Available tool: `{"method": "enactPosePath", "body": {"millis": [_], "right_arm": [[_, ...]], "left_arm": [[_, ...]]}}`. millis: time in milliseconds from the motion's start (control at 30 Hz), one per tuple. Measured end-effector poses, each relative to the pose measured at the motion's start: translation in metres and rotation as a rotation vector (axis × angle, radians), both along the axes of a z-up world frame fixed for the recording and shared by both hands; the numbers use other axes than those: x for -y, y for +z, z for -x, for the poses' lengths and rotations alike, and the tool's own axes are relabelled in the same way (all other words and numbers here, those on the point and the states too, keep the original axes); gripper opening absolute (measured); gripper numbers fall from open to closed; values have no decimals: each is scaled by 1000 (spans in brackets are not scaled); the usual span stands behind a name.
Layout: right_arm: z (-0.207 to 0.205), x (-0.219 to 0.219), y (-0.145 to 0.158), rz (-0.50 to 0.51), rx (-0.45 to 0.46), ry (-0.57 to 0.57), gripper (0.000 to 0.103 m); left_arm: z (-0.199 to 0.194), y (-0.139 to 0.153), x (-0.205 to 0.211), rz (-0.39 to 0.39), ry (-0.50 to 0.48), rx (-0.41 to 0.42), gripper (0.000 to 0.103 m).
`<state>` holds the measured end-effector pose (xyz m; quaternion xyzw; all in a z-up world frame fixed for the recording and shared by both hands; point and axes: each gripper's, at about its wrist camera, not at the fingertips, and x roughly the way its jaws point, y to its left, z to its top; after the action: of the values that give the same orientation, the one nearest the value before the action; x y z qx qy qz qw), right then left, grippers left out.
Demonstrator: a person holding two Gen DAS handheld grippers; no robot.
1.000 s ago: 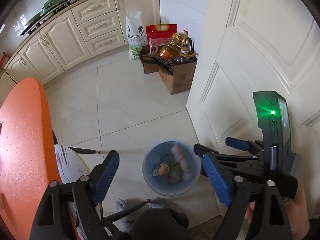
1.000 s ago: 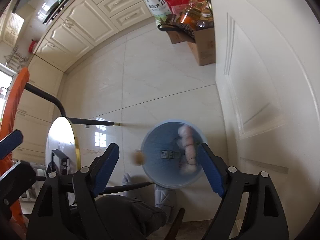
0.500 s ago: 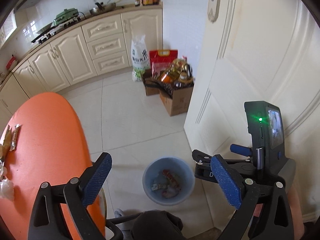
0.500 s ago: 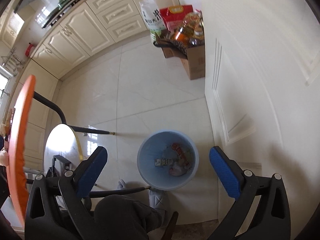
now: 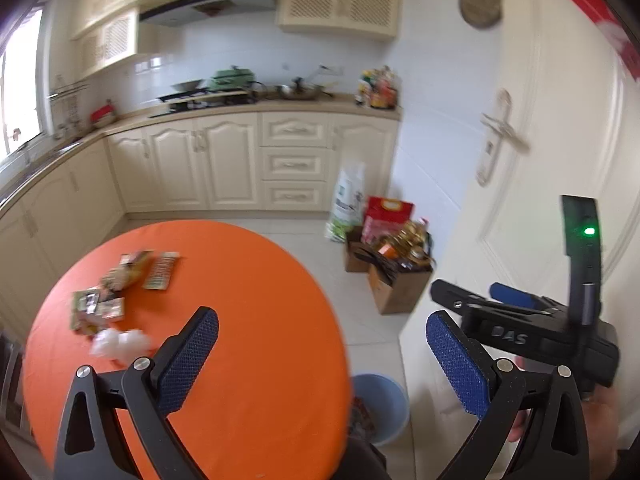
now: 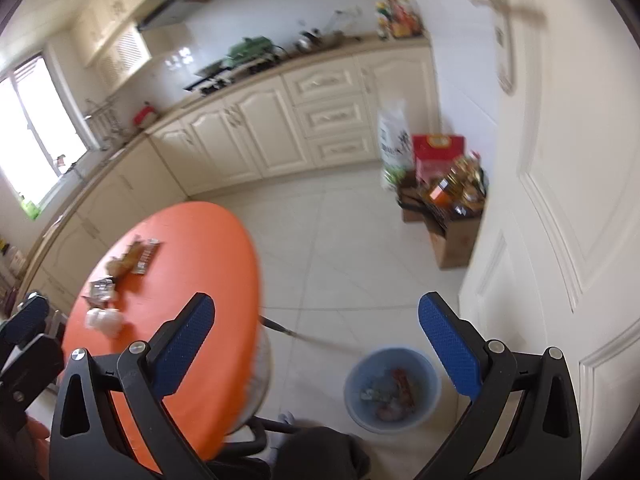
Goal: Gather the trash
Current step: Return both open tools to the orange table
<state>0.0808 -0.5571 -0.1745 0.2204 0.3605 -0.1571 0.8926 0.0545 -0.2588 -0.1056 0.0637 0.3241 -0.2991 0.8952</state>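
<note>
While both claws gape empty, crumpled wrappers (image 5: 120,280) and white wads (image 5: 118,344) on orange table (image 5: 260,320), blurred.

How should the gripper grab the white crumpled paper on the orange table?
Probably from above, pinching across the crumpled white paper at its puffy middle. It lies loose in soft lumps on the orange table, clear of the wrappers behind it, so nothing blocks either side. The left gripper is empty, its jaws just opened wide, and points towards it.
</note>
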Motion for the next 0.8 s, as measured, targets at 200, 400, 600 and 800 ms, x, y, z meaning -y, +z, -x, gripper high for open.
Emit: {"method": "enactPosePath", "body": {"millis": [200, 400, 600, 800], "right_arm": [[-22, -75, 51, 53, 100, 133, 103], [-35, -148, 83, 93, 170, 266, 103], [-43, -210, 99, 134, 215, 380, 103], [-45, -256, 104, 174, 247, 480, 103]], "left_arm": [[22, 16, -94, 43, 160, 50, 102], [58, 27, -163, 60, 299, 105, 102], [96, 29, -203, 67, 413, 139, 102], [120, 40, -226, 71, 489, 148, 102]]}}
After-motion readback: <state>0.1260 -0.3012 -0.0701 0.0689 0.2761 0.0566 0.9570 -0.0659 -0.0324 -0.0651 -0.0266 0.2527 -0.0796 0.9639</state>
